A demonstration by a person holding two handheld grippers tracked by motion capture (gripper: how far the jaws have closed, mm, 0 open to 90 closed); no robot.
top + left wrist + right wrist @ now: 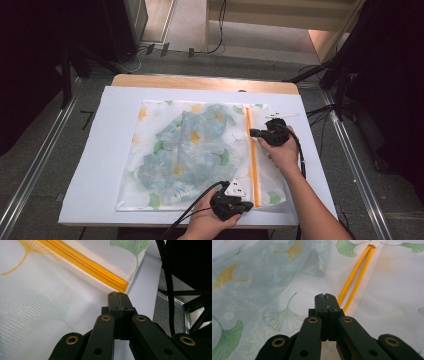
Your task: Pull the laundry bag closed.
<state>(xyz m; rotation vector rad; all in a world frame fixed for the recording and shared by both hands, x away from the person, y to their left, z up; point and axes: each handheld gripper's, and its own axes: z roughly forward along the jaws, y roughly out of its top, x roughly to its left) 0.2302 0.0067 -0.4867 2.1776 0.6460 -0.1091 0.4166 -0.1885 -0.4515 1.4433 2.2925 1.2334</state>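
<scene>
Mesh bag lies under both clenched tongs, left and right, near its orange zipper.

A fine white mesh bag, printed with leaves, is seen with a ribbed orange zipper. Matt white board is laid over a wooden table. Matt black plastic jaws carry brass rivets.
</scene>
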